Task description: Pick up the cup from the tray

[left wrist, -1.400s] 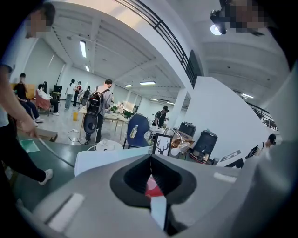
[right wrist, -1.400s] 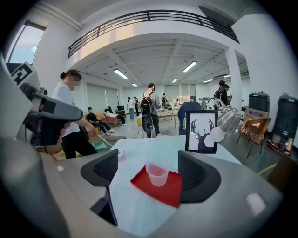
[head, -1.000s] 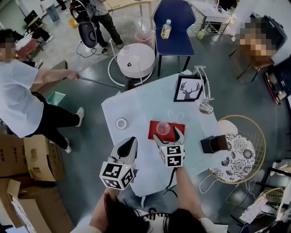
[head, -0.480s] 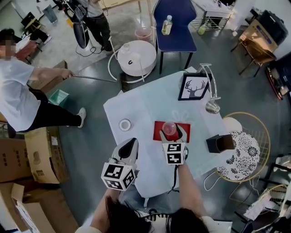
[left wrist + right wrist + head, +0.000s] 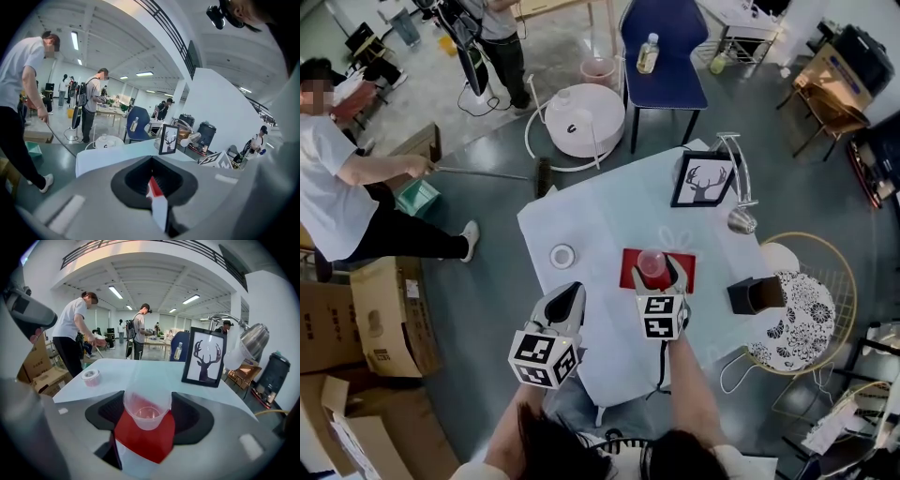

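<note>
While the cup (image 5: 651, 263) stands on the red tray (image 5: 630, 258) on the table (image 5: 581, 216), the head view shows the right gripper (image 5: 657, 273) spread around it and the left gripper (image 5: 567, 298) closed, off to the side. Tape (image 5: 562, 255), frame (image 5: 703, 180), lamp (image 5: 739, 219) and black box (image 5: 755, 295) all sit apart from the cup. Left gripper view: jaws pressed together, frame (image 5: 168, 139) beyond. Right gripper view: cup (image 5: 147, 408) upright between parted jaws, tape (image 5: 90, 377) at left, frame (image 5: 205, 358) behind.

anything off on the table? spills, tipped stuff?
Nothing stands out. The cup stands upright on the red tray, between the open jaws of the right gripper. The picture frame is upright, the tape roll lies flat, and no spill shows.
</note>
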Demonstrator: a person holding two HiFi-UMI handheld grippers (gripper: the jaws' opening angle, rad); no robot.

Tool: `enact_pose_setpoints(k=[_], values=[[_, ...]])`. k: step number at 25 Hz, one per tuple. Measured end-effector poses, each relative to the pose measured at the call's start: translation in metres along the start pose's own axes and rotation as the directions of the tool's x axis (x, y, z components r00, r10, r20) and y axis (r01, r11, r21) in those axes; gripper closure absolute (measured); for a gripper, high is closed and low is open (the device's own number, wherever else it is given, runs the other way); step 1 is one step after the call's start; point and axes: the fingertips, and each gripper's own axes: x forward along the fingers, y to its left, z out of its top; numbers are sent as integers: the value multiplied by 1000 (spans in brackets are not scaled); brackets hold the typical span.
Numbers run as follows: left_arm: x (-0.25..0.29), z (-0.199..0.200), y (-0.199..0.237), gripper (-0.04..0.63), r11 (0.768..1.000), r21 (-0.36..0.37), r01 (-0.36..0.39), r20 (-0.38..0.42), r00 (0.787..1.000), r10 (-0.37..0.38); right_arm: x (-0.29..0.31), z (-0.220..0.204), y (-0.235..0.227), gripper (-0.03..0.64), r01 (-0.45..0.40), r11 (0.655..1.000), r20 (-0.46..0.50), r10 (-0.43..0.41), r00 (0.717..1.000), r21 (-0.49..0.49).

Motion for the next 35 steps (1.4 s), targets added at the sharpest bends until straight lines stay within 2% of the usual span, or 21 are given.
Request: enact_pose_setpoints(k=[17, 35], values=[[-3, 3, -41, 595, 998, 17, 60, 9, 998, -61, -46, 15, -8, 281, 7, 999, 75, -11, 997, 49], [-12, -10, -108, 595, 993, 51, 102, 17, 995, -103, -124, -23, -62, 282, 88, 990, 88, -97, 991, 106]])
